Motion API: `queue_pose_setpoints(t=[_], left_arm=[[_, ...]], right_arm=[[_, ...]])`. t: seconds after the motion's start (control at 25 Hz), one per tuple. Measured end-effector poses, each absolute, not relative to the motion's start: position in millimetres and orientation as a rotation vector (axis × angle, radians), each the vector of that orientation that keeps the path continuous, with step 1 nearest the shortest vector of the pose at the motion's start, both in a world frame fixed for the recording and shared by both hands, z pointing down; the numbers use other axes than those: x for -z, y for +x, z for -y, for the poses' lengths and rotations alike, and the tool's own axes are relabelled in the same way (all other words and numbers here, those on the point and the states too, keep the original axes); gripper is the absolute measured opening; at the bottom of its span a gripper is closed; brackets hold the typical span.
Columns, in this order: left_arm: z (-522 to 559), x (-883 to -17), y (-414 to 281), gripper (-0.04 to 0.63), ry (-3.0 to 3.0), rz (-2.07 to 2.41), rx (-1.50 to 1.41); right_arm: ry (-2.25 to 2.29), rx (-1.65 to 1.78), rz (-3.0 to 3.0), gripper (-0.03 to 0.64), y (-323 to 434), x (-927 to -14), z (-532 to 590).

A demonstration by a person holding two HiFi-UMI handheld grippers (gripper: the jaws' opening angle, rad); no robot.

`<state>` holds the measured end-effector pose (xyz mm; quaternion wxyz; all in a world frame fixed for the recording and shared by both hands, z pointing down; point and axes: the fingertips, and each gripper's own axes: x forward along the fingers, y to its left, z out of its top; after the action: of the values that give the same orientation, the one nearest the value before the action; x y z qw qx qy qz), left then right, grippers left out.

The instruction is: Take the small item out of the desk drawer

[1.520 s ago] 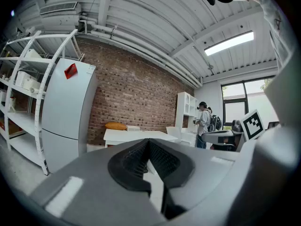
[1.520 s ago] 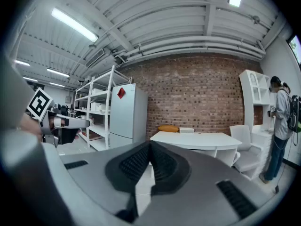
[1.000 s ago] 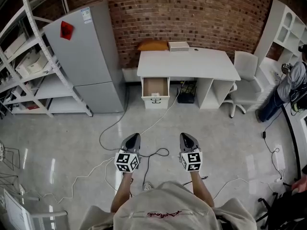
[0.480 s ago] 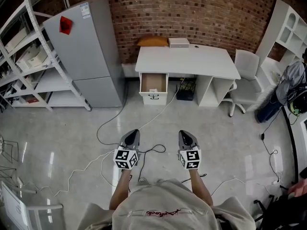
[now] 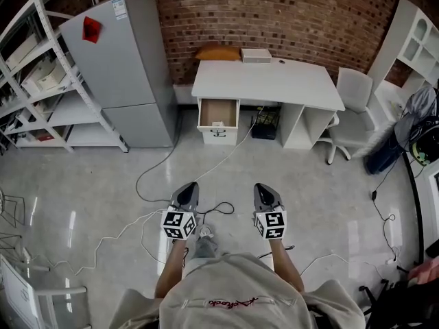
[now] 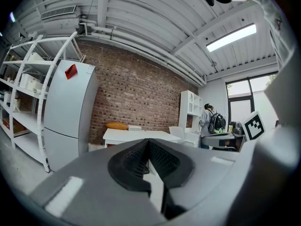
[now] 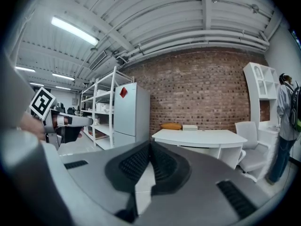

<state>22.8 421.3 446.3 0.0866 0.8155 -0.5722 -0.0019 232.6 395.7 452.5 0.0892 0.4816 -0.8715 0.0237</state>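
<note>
- Judging by the layout, the task has barely begun: the drawer [image 5: 218,112] already hangs open under the left end of the desk [image 5: 267,86], at 12 o'clock from the person and well apart from both grippers.
- A pale thing [image 5: 218,124] lies at the drawer's front edge and may be the item. It is too small to tell, and the rest of the drawer looks bare.
- The left gripper [image 5: 190,185] points towards 12 o'clock. Its pads [image 6: 134,159] meet at the tips with nothing between them.
- The right gripper [image 5: 263,186] is just beside it at 3 o'clock. Its pads [image 7: 136,163] are also pressed together on nothing.
- Left to do, as I judge it: cross the floor, open one gripper, reach into the drawer, close on the item and lift it out.
- Cables [image 5: 226,156] trail over the floor between the grippers and the drawer, the only likely snag on the way.
- A fridge [image 5: 120,67] stands at 10 o'clock with shelves [image 5: 41,81] at 9 o'clock. A chair [image 5: 352,108] is at 2 o'clock, clear of the path.
- On the desk's far edge lie a cushion [image 5: 218,53] and a box [image 5: 256,55].
- A second person [image 5: 417,112] stands at 3 o'clock, far off.
</note>
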Motion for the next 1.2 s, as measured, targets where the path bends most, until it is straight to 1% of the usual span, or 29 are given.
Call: queue_pose_setpoints(t=[0.56,1.0,1.2], left_arm=[[-359.6,-460.0,9.9,0.009,2.438,1.674,0.009],[-264.0,-459.6,-27.4,0.009,2.430,1.664,0.025],[-222.4,-460.0,-54.9,0.009,2.409,1.662,0.030]], right_arm=[[1.413,-0.062,2.582,0.011,213.6,-463.6,-336.8],[1.404,-0.051,2.570,0.011,173.3,-459.7,-242.7],[1.391,-0.052,2.561,0.011,145.7,-456.1,-198.0]])
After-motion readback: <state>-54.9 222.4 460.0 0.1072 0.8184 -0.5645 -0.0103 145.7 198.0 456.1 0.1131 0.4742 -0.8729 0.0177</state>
